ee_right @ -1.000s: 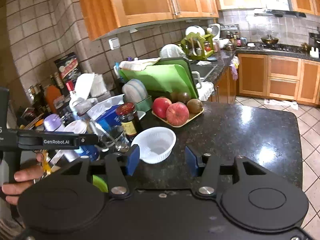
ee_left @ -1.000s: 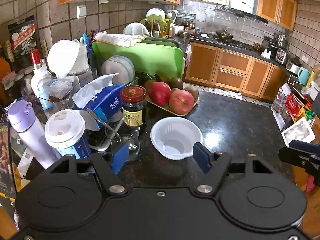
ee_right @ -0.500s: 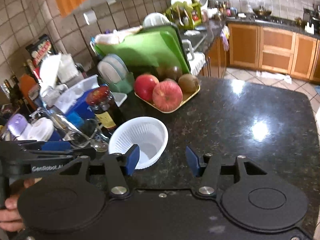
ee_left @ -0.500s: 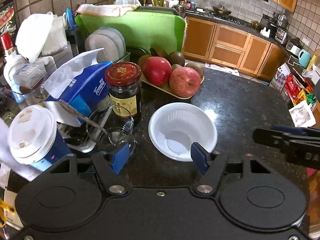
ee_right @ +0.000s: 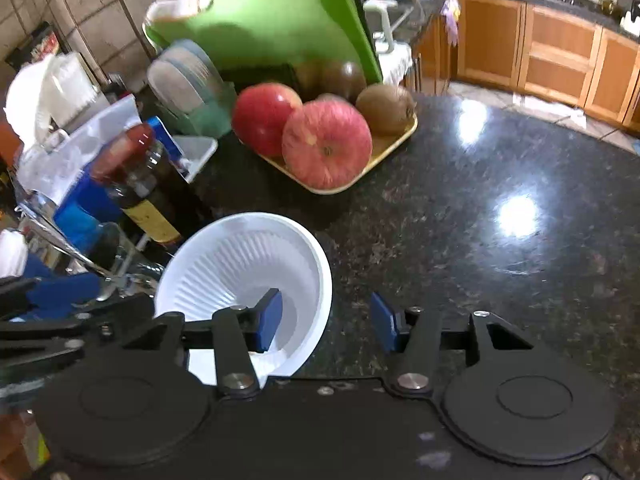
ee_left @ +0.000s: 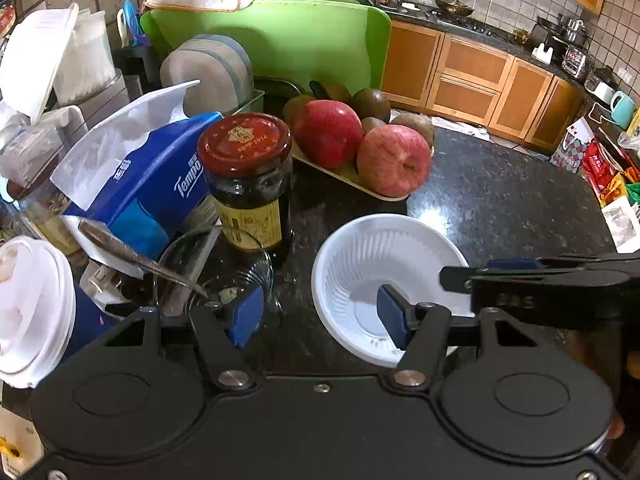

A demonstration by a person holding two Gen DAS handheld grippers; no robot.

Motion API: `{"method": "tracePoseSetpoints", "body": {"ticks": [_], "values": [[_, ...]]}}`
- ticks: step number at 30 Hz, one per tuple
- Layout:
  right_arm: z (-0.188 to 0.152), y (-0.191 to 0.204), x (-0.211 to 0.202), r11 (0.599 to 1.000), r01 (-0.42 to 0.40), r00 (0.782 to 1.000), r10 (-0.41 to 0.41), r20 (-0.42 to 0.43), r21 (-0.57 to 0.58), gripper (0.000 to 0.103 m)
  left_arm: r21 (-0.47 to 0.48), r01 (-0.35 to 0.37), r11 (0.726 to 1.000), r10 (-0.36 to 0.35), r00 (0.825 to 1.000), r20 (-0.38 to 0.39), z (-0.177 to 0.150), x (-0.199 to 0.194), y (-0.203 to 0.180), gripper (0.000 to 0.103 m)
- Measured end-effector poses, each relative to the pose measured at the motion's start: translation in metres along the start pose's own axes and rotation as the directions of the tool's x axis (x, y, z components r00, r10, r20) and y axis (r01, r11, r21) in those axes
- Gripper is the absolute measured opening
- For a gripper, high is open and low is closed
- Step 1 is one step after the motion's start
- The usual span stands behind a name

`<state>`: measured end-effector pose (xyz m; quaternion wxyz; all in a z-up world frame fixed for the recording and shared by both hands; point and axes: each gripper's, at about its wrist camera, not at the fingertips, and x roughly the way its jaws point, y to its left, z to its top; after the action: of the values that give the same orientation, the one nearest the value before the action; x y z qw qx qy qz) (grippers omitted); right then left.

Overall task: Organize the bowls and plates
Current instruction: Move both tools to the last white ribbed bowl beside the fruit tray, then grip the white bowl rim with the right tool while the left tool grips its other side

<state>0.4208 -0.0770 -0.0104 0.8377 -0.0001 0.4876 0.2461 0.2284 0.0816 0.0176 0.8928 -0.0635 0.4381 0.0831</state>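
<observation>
Kitchen, dark granite table (ee_right: 500,240). White bowl (ee_right: 248,256) beside jar (ee_left: 248,184), glass (ee_left: 216,268). Left gripper (ee_left: 320,316), right gripper (ee_right: 326,320): jaws wide apart, empty, each straddling rim. Risk: thin bowl flexing, skidding; glass knocked.

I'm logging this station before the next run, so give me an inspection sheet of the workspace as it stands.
Surface: dark speckled countertop, glossy with light glare.
Job's things: white ribbed bowl upright and empty; grey plates standing in a rack.
Clutter: red-lidded jar, blue tissue pack, glass with spoon, lidded cup, fruit tray, green cutting board.
Grippers: left gripper and right gripper open, each with one finger over the bowl.
Cables: nothing seen.
Surroundings: wooden cabinets, tiled wall.
</observation>
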Motion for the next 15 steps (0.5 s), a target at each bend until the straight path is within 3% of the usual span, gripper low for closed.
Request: {"method": "tracePoseSetpoints", "body": {"ticks": [7, 10, 15], "values": [[0.0, -0.005, 0.016, 1.0, 0.01, 1.0, -0.01, -0.024, 0.027, 0.044, -0.006, -0.021, 1.0, 0.021, 0.999, -0.027, 0.01, 0.015, -0.001, 0.064], [-0.002, -0.005, 0.017, 1.0, 0.016, 0.999, -0.016, -0.032, 0.019, 0.026, -0.007, -0.031, 0.999, 0.031, 0.999, -0.033, 0.008, 0.018, -0.001, 0.063], [-0.005, -0.008, 0.01, 0.998, 0.055, 0.998, -0.055, -0.032, 0.001, 0.016, 0.008, -0.043, 0.999, 0.043, 0.999, -0.03, 0.007, 0.015, -0.002, 0.063]]}}
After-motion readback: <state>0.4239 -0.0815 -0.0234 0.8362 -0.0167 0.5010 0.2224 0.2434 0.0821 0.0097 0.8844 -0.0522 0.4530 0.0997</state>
